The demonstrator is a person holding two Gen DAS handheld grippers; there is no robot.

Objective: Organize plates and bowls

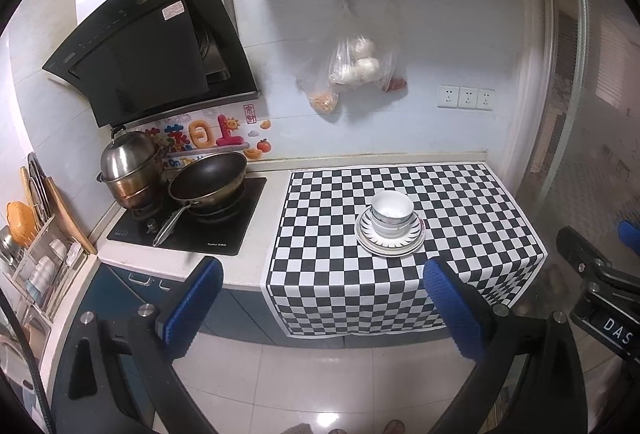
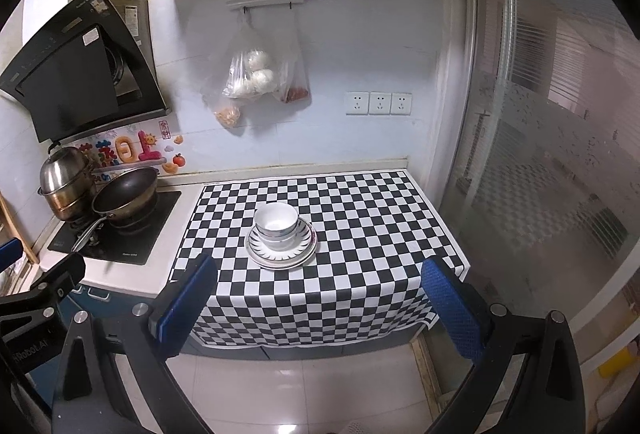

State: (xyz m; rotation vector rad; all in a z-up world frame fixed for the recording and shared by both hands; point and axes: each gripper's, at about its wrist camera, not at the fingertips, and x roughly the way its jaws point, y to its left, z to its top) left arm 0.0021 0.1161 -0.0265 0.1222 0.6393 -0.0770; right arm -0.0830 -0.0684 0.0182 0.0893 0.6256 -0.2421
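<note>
1. Blue ribbed pads line both pairs of fingers; the left gripper (image 1: pixel 322 298) and the right gripper (image 2: pixel 320 298) each stand spread wide with nothing between the jaws, hanging over the pale tiled floor (image 2: pixel 280 386) in front of the tabletop.
2. Ahead of both grippers, and well apart from them, a stack of white porcelain bowls (image 1: pixel 391 214) nests upright in a stack of white plates with a dark rayed rim pattern (image 1: pixel 390 248), near the middle of the black-and-white checked cloth (image 1: pixel 460 194).
3. From the left gripper the stack lies forward and to the right, closer to its right finger's line; from the right gripper it lies forward and a little left of centre. Neither looks clearly nearer, though the right gripper seems the better aligned. The stack is round, so no long axis matters; the grip would be on a rim from above or the side.
4. Sorted piling appears done already; whether more is wanted I cannot tell.
5. Left of the stack, past the cloth's edge, a dark frying pan with a steel handle (image 1: pixel 208 178) and a steel steamer pot (image 1: pixel 130 170) sit on a black hob.
6. Behind the stack, clear plastic bags of food (image 2: pixel 252 74) hang from a wall rail, with three white sockets to their right; a frosted glass door closes the right side.
</note>
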